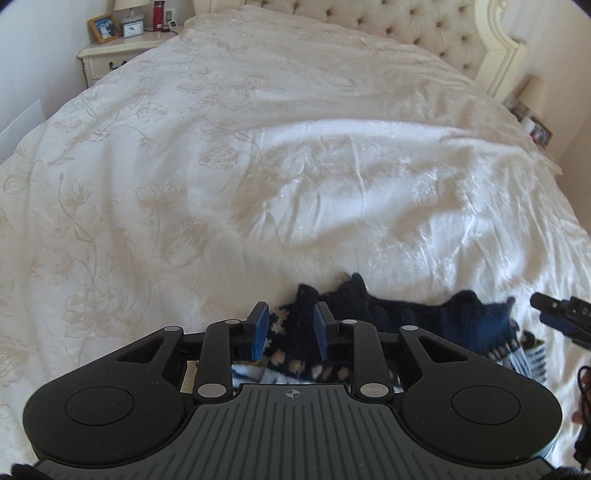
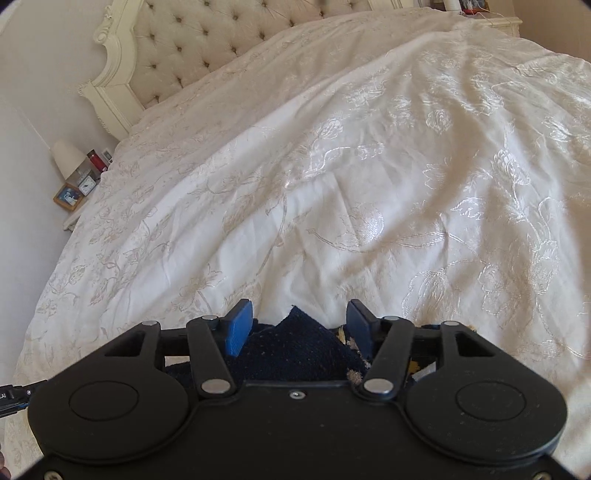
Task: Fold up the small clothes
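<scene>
A dark navy knitted garment with beige patterning lies crumpled on the white bedspread at the near edge. My left gripper hovers over its left end, open, with the patterned knit showing between and below the blue pads. In the right wrist view a peak of the navy garment rises between the spread pads of my right gripper, which is open. The right gripper's tip shows at the far right of the left wrist view.
A blue-and-white striped cloth lies beside the navy garment. The bedspread runs to a tufted headboard. A nightstand holds a photo frame, clock, red bottle and lamp. A second lamp stands on the other side.
</scene>
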{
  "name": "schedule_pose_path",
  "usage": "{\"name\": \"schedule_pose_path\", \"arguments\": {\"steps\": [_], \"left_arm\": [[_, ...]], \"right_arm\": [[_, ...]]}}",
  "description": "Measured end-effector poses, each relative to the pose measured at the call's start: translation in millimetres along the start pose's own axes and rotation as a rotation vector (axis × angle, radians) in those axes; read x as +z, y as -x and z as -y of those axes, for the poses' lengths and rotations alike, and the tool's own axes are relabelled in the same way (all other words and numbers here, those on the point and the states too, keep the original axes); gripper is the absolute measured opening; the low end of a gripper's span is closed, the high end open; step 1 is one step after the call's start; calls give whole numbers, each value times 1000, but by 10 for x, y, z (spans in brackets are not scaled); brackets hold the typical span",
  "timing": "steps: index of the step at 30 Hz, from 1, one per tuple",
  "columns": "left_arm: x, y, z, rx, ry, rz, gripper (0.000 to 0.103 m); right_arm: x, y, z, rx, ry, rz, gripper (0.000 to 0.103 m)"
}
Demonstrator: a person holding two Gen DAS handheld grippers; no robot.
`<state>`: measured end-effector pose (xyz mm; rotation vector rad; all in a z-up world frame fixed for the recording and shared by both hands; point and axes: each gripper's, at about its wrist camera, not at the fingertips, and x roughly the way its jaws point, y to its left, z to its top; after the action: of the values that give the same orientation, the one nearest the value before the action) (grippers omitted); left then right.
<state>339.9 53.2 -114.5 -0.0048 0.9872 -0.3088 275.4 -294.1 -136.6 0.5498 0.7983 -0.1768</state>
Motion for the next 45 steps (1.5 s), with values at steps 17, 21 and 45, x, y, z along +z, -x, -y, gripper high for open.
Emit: {"name": "schedule_pose_path", "arguments": {"steps": [17,21,45], "left_arm": [[-1298,-108,101,42,-149,-266,27],[-1311,-139,-29,24,-112,-279,28],[-1421,-216,111,86,-139,-222,37]], "right_arm": [[-1343,248,-250,-64,339,-318,61],[-1346,309,111,-127,217,-322,58],[-534,242,-199,-10,270,-153,65]]}}
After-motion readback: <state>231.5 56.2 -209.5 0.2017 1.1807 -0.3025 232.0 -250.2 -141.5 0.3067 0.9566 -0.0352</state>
